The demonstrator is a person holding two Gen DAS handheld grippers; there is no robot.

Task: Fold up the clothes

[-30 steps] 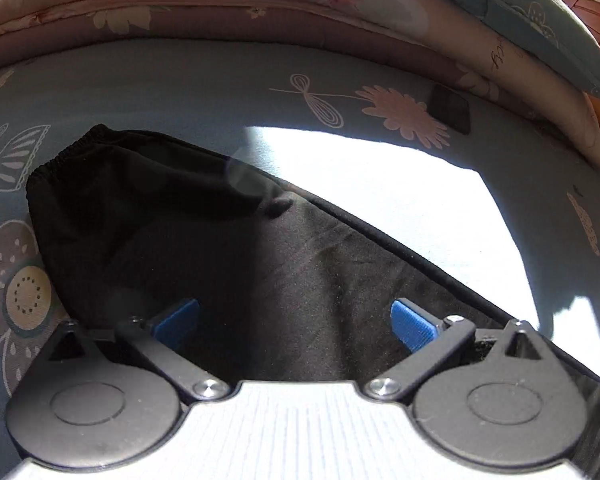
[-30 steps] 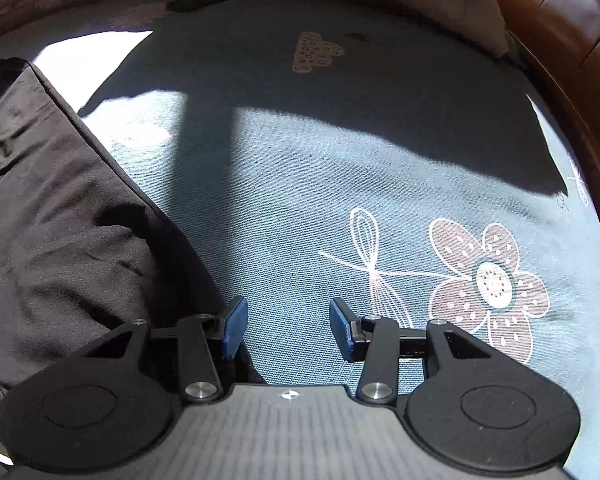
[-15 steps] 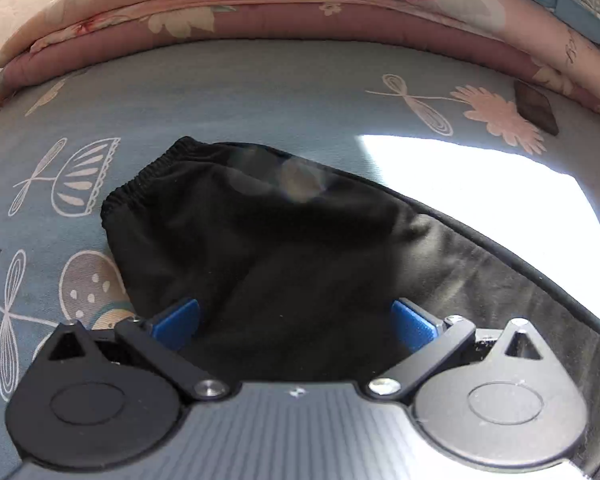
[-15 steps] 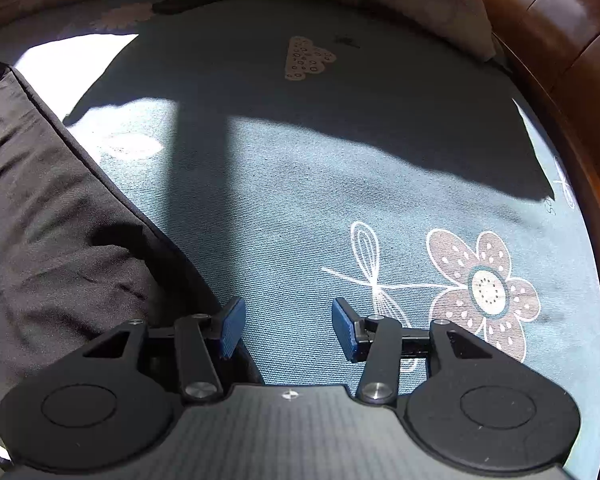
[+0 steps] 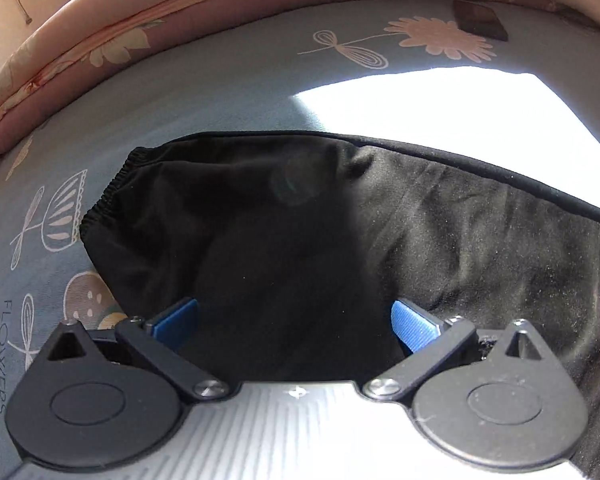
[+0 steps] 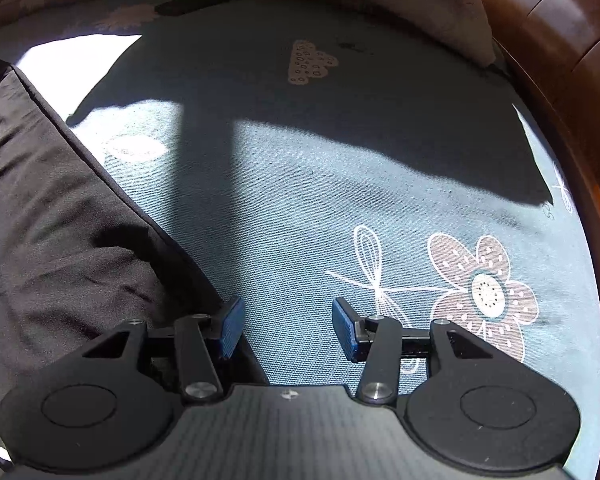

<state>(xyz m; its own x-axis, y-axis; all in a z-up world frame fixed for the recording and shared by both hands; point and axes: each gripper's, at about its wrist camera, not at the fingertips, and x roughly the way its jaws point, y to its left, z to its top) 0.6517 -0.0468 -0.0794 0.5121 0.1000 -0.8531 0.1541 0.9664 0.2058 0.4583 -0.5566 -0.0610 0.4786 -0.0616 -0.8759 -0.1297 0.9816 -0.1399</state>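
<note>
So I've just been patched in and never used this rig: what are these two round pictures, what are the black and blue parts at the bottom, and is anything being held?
Each picture comes from a camera mounted on a hand-held pair of tongs, looking forward along its two fingers. A person holds one in each hand; there is no robot arm. The black discs and blue pads at the bottom are the tongs themselves.

The left view shows the left tongs above a black garment with an elastic edge, spread on a blue flowered bedsheet. The pads stand wide apart over the cloth and pinch nothing.

The right view shows the right tongs by the garment's edge. Between the pads is mostly bare sheet, and they are open, gripping nothing.

Folded pink bedding lies at the far edge, with a small dark flat object near it.
</note>
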